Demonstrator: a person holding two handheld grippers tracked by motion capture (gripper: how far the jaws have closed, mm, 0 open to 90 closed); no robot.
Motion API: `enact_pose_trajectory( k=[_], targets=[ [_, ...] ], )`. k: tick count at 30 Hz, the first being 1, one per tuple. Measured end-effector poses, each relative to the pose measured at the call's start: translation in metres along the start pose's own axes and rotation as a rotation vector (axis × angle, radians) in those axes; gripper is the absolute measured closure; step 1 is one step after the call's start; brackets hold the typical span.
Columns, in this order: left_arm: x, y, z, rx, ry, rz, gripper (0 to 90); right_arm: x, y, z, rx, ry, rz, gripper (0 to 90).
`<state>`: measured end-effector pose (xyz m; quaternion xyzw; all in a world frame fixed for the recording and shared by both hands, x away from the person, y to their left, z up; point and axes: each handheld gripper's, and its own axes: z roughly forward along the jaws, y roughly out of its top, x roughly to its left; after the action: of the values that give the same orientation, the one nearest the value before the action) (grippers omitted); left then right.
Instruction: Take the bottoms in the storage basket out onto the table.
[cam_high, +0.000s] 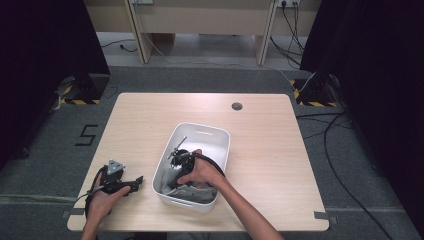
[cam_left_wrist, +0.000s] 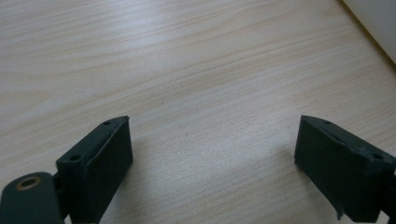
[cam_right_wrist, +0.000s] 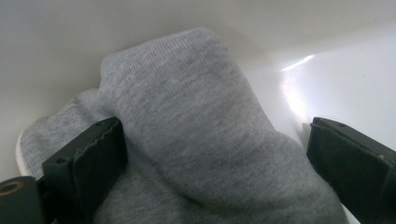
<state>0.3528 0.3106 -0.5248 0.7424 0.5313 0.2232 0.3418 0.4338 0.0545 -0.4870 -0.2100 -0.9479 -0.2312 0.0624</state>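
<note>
A white plastic bin (cam_high: 218, 137) stands in the middle of the wooden table (cam_high: 260, 130). Grey knit cloth (cam_high: 192, 192) lies bunched in its near end. My right gripper (cam_high: 175, 172) reaches down into the bin; in the right gripper view its jaws stand wide apart on either side of a fold of the grey cloth (cam_right_wrist: 196, 130), against the bin's white wall (cam_right_wrist: 140, 28). My left gripper (cam_high: 137, 182) rests low over the table left of the bin, open, with bare wood (cam_left_wrist: 201, 93) between its jaws (cam_left_wrist: 212, 163).
A round grommet (cam_high: 237, 106) sits near the table's far edge. The bin's corner (cam_left_wrist: 373, 23) shows at the upper right of the left gripper view. Black curtains, cables and a wooden bench frame stand beyond the table on grey carpet.
</note>
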Motion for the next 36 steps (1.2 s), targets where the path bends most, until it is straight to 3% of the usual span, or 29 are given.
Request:
enact_pose_trajectory(
  k=[3, 6, 7, 8, 10, 11, 17, 22, 26, 29, 30, 32, 33, 36],
  targets=[
    [0.0, 0.0, 0.0, 0.0, 0.001, 0.001, 10.3, 0.001, -0.001, -0.001, -0.005, 0.0, -0.008, 11.6],
    [0.0, 0.0, 0.0, 0.001, 0.001, 0.001, 10.3, 0.003, -0.004, -0.003, -0.029, 0.015, -0.024, 23.9],
    [0.0, 0.0, 0.0, 0.001, 0.001, 0.001, 10.3, 0.003, -0.004, -0.003, -0.029, 0.015, -0.024, 23.9],
    [0.0, 0.0, 0.0, 0.0, 0.0, 0.0, 10.3, 0.003, -0.005, -0.003, -0.036, 0.029, -0.025, 31.4],
    [0.0, 0.0, 0.0, 0.0, 0.001, 0.0, 10.3, 0.004, -0.006, -0.004, -0.038, 0.034, -0.015, 35.1],
    [0.0, 0.0, 0.0, 0.0, 0.001, 0.001, 10.3, 0.004, -0.007, -0.006, -0.048, 0.043, -0.024, 42.7],
    [0.0, 0.0, 0.0, 0.0, 0.001, 0.0, 10.4, 0.01, -0.009, -0.014, -0.072, 0.035, -0.054, 57.2],
    [0.0, 0.0, 0.0, 0.001, 0.002, 0.0, 10.4, 0.012, -0.01, -0.022, -0.105, 0.031, -0.061, 59.7],
    [0.0, 0.0, 0.0, 0.0, 0.002, 0.0, 10.4, 0.017, -0.012, -0.036, -0.169, 0.021, -0.075, 61.7],
    [0.0, 0.0, 0.0, 0.001, 0.002, 0.0, 10.4, 0.025, -0.011, -0.057, -0.249, 0.008, -0.086, 62.6],
    [0.0, 0.0, 0.0, 0.001, 0.002, 0.0, 10.4, 0.025, -0.011, -0.057, -0.249, 0.008, -0.086, 62.6],
    [0.0, 0.0, 0.0, 0.001, 0.001, 0.0, 10.4, 0.026, -0.012, -0.075, -0.324, 0.003, -0.094, 63.1],
    [0.0, 0.0, 0.0, 0.001, 0.001, 0.0, 10.4, 0.026, -0.012, -0.075, -0.324, 0.003, -0.094, 63.1],
    [0.0, 0.0, 0.0, 0.001, 0.002, 0.0, 10.4, 0.026, -0.017, -0.096, -0.399, 0.004, -0.093, 63.6]
  ],
)
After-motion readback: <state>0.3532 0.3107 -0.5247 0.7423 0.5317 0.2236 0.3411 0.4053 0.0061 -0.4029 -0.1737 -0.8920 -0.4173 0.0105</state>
